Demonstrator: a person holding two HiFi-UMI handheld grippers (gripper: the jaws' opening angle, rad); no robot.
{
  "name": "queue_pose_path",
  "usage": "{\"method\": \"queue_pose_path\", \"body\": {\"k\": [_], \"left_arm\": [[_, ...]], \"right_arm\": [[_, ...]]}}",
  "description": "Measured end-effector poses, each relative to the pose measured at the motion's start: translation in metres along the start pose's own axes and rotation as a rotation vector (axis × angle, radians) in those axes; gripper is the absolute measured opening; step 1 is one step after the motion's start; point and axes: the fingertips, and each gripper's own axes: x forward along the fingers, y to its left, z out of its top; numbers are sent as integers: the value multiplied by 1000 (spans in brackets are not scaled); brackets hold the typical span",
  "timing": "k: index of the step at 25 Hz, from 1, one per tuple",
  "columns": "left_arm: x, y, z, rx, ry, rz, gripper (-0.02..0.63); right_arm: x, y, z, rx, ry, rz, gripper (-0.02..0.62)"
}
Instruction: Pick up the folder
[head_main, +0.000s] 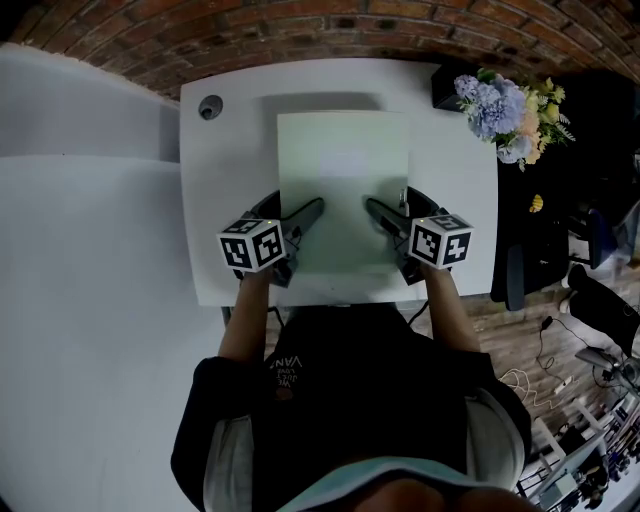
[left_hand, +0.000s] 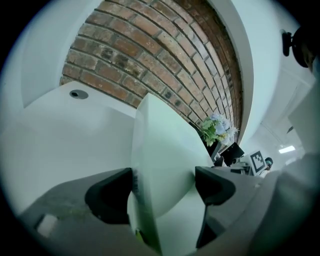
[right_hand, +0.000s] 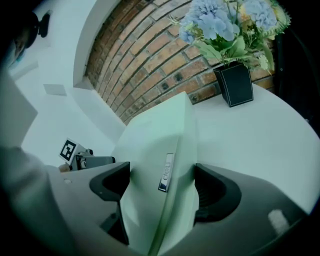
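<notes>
A pale green folder (head_main: 340, 190) hangs a little above the white table (head_main: 225, 210) and throws a shadow on it. My left gripper (head_main: 305, 215) is shut on the folder's near left edge, my right gripper (head_main: 382, 215) on its near right edge. In the left gripper view the folder (left_hand: 165, 150) rises between the dark fingers (left_hand: 107, 197), with its edge against the left one. In the right gripper view the folder (right_hand: 160, 145) fills the gap between the jaws, and a small label (right_hand: 166, 172) shows on its spine.
A black vase (right_hand: 235, 82) of blue flowers (head_main: 510, 105) stands at the table's far right corner. A round cable hole (head_main: 210, 107) sits at the far left. A brick wall (head_main: 300, 30) runs behind the table. An office chair (head_main: 540, 270) stands to the right.
</notes>
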Motion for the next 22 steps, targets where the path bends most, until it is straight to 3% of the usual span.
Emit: {"method": "queue_pose_path", "body": {"k": [22], "left_arm": [[-38, -28, 28, 131, -109, -45, 413]], "right_arm": [[-31, 41, 22, -84, -150, -34, 397]]}}
